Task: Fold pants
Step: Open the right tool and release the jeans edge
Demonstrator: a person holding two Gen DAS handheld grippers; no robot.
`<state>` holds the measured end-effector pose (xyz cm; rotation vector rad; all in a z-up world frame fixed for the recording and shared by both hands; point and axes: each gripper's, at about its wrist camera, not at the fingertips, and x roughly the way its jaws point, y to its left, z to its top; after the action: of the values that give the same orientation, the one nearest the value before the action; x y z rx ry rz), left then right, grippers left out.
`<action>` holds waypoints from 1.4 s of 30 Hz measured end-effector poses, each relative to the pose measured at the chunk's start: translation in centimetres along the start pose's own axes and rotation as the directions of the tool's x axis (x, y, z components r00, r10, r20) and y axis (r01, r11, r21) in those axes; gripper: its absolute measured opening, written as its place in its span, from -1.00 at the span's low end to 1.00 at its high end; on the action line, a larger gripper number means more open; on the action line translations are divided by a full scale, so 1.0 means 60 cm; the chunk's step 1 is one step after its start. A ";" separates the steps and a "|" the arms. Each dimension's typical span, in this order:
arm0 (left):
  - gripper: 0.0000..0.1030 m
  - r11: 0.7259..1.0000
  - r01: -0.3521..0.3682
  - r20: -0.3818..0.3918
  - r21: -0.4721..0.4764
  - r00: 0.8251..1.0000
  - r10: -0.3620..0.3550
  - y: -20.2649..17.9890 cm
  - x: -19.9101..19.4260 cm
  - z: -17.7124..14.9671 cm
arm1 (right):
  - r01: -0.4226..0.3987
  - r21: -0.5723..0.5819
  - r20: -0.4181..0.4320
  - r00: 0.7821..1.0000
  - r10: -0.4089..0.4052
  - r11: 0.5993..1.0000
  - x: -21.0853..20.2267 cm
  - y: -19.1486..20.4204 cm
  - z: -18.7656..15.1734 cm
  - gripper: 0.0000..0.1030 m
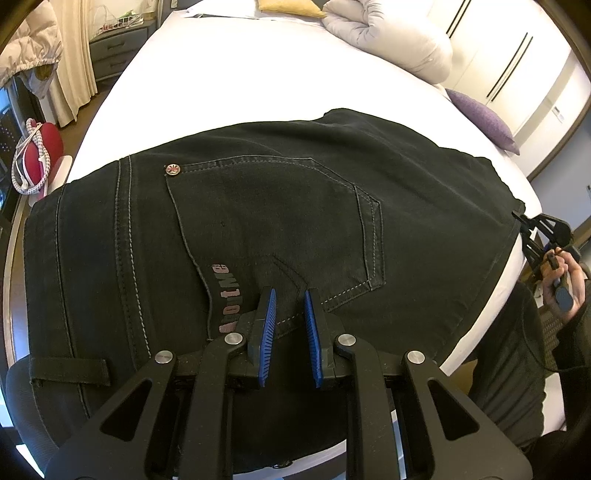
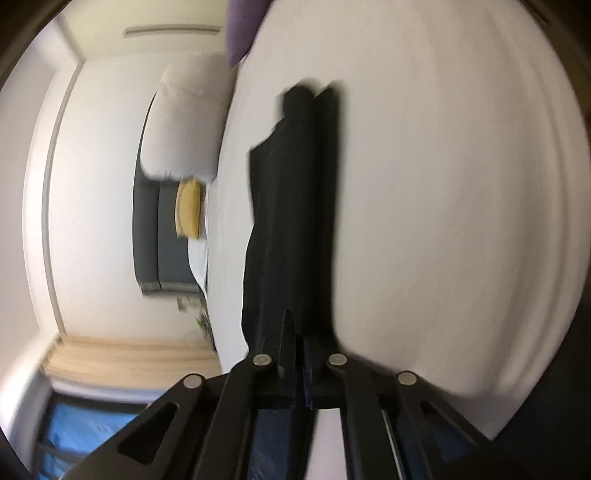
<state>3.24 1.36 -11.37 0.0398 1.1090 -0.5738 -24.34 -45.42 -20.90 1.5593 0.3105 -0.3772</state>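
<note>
Black jeans (image 1: 266, 221) lie on the white bed (image 1: 229, 81), back pocket up, waistband at the left. My left gripper (image 1: 290, 295) is open just above the pocket area, its blue pads (image 1: 267, 321) apart and holding nothing. My right gripper (image 1: 543, 225) sits at the right end of the jeans, at the bed's edge. In the blurred, rolled right wrist view the jeans (image 2: 295, 206) run straight away from the right gripper (image 2: 299, 328), whose jaws are closed on the fabric edge.
A rolled white duvet (image 1: 391, 40), a yellow pillow (image 1: 288, 7) and a purple pillow (image 1: 480, 118) lie at the far end of the bed. A grey nightstand (image 1: 110, 51) and a red item (image 1: 40, 147) stand at the left. A wardrobe (image 1: 517, 62) stands at the right.
</note>
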 end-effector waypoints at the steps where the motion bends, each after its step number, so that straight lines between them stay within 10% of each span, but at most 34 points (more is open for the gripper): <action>1: -0.69 1.000 -0.001 0.000 -0.001 1.000 0.001 0.000 0.000 0.000 | -0.002 -0.008 0.003 1.000 0.002 1.000 -0.001 -0.001 -0.001 -0.96; 4: -0.69 1.000 -0.003 0.000 -0.002 1.000 0.003 -0.001 0.002 0.001 | 0.034 -0.086 0.007 0.999 -0.033 0.996 -0.005 0.016 -0.006 -0.97; 10: -0.69 1.000 -0.002 0.001 -0.016 1.000 0.002 0.001 -0.001 0.001 | 0.162 -0.173 0.207 0.970 -0.125 0.972 -0.077 0.095 0.001 -0.09; 15: -0.69 0.999 -0.041 0.016 -0.016 0.999 0.041 -0.012 -0.018 0.008 | -0.008 -0.446 -0.156 0.985 -0.069 0.895 0.040 0.233 -0.076 -0.66; 21: -0.69 1.000 0.020 0.115 0.013 0.993 -0.021 -0.048 -0.048 0.076 | -0.151 -0.506 -0.581 0.788 -0.206 0.849 0.290 0.286 -0.283 -0.80; 25: -0.69 0.999 0.018 0.093 0.042 0.995 -0.022 -0.063 0.015 0.128 | -0.145 -0.459 -0.706 0.658 -0.261 0.877 0.426 0.265 -0.375 -0.80; 26: -0.69 0.999 0.010 0.068 0.039 0.998 -0.013 -0.060 0.037 0.134 | -0.117 -0.468 -0.700 0.654 -0.287 0.876 0.439 0.251 -0.387 -0.80; 29: -0.69 1.000 -0.021 0.002 0.005 1.000 0.021 -0.040 0.099 0.139 | -0.031 -0.523 -0.627 0.691 -0.359 0.852 0.482 0.232 -0.368 -1.00; 33: -0.69 0.998 0.029 0.024 -0.063 0.999 -0.027 0.000 0.093 0.129 | 0.087 -0.447 -0.422 0.857 -0.295 0.890 0.463 0.213 -0.231 -1.00; 35: -0.69 0.998 0.017 0.038 -0.063 0.999 -0.014 0.010 0.085 0.120 | 0.157 -0.401 -0.314 0.902 -0.296 0.903 0.436 0.205 -0.170 -1.00; 39: -0.69 0.998 -0.028 0.072 -0.062 0.997 0.033 0.015 0.055 0.105 | 0.210 -0.460 -0.199 0.923 -0.331 0.863 0.370 0.244 -0.144 -0.89; 42: -0.69 0.999 -0.045 0.114 -0.028 0.992 0.048 0.001 0.010 0.081 | -0.034 -0.463 -0.447 0.872 -0.201 0.885 0.351 0.256 -0.241 -0.89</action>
<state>7.50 -0.35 -9.62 0.0104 1.0006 -0.5138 1.86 -32.17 -15.80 1.1473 0.8065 0.0380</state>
